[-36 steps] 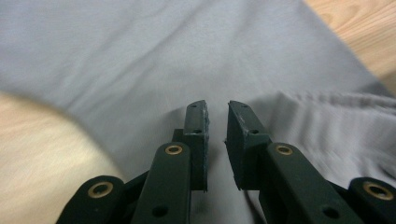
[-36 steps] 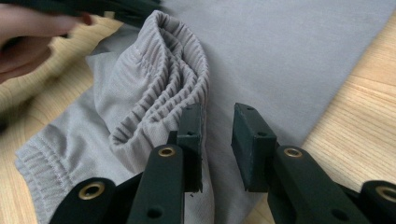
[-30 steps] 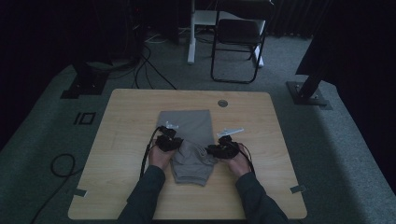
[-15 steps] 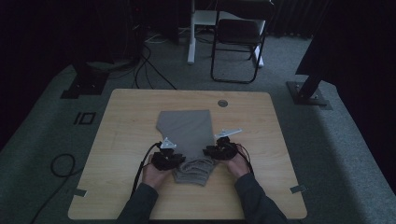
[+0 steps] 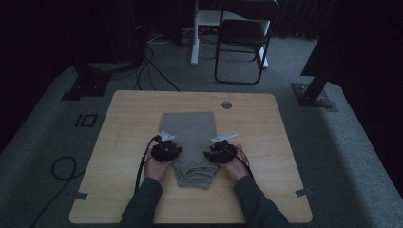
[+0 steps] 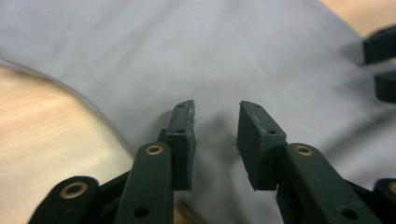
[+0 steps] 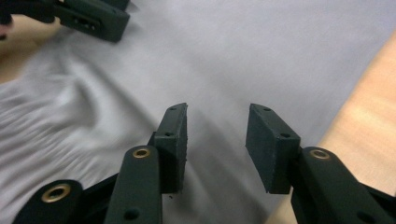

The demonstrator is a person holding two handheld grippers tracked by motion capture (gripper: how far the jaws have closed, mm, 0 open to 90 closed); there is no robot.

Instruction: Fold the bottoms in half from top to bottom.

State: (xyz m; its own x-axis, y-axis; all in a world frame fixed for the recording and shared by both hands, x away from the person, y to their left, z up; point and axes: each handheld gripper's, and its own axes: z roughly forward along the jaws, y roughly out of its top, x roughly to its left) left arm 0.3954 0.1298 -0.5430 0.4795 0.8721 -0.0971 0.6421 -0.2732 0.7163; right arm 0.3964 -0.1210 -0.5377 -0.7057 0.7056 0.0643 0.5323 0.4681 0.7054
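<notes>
Looking down from the high view, I see the cloth (image 5: 190, 137) in the middle of the table (image 5: 128, 118), a grey garment that lies flat at its far part and is bunched into folds at the near end, close to my hands. Its long axis runs from me toward the far edge of the table, and the flat, straight end points away from me, toward the small round cap (image 5: 226, 105) in the tabletop. I can read no brand, label or writing on the cloth in any view.

My left gripper (image 6: 215, 135) is at the left edge of the cloth, near the bunched part. Its jaws have just been opening and now stand apart, with only flat grey fabric under the gap; the pads do not press on anything. My right gripper (image 7: 217, 140) is at the right edge, just where the cloth meets the bare wood. Its jaws also have just been opening, and they stand apart over the fabric without holding it.

In the high view both grippers sit on opposite sides of the cloth, about level with each other.
</notes>
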